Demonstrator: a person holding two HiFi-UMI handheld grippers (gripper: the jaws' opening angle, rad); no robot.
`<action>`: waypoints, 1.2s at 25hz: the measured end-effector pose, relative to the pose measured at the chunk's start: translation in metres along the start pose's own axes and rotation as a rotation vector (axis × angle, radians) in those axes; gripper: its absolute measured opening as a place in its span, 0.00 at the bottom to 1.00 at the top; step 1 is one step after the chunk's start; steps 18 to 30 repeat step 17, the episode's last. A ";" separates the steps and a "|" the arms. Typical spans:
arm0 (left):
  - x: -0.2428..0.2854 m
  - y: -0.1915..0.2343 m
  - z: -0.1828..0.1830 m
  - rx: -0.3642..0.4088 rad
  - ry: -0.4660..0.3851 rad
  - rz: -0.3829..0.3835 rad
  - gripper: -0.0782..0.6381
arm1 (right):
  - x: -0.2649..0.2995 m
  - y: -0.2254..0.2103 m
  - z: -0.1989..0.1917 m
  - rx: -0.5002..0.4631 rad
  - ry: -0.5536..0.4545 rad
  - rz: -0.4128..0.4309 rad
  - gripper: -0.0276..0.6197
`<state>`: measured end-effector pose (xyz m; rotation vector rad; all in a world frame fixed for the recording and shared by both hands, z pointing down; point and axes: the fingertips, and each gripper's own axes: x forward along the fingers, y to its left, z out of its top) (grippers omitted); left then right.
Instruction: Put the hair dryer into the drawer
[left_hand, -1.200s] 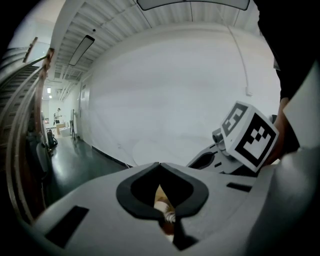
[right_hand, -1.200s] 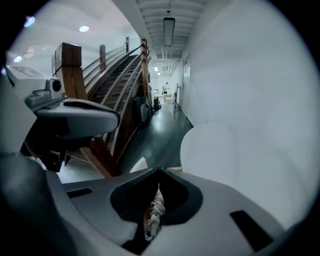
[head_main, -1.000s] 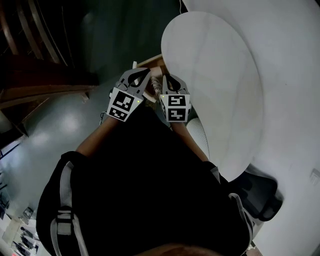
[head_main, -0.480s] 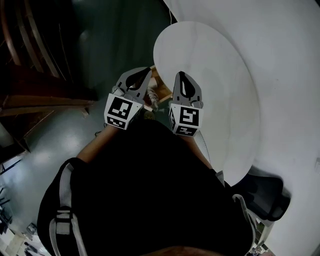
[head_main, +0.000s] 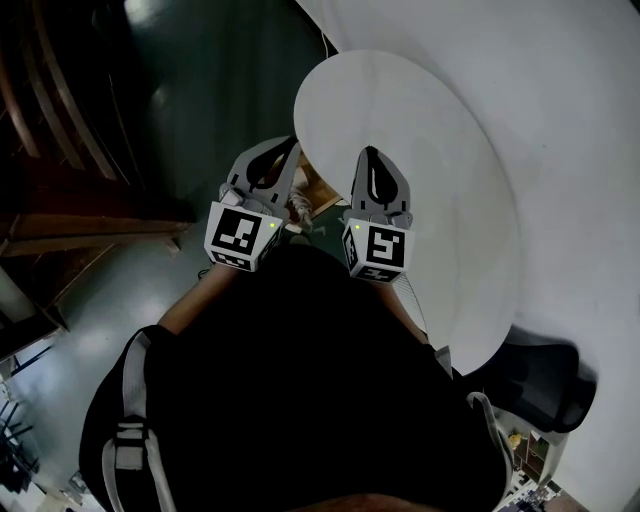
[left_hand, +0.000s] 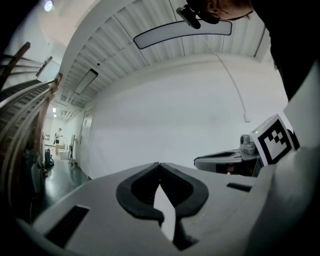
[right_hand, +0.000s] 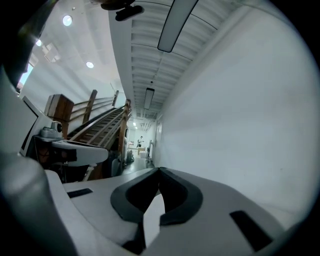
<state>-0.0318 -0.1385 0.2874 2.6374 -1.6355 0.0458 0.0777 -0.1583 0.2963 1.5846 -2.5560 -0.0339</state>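
A: How do the fingers stand?
B: Left gripper and right gripper both pinched together on nothing; both hover at the white table's near edge.
A: The hair dryer?
B: No view shows it.

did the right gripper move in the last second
Yes. The right gripper has shifted right: it sat beside the round white table's left edge, and now its tips overlap the top.

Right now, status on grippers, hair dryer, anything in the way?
Left gripper shut, empty. Right gripper shut, empty. Hair dryer not in view. Table close at right.
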 end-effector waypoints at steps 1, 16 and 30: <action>0.001 -0.001 0.000 0.003 -0.001 -0.002 0.12 | 0.000 -0.001 -0.001 0.006 0.002 -0.004 0.08; 0.000 0.004 -0.014 0.003 0.021 -0.012 0.12 | 0.004 -0.002 -0.013 0.039 0.003 -0.026 0.08; -0.001 0.005 -0.017 -0.010 0.033 -0.009 0.12 | 0.004 -0.002 -0.014 0.040 0.004 -0.028 0.08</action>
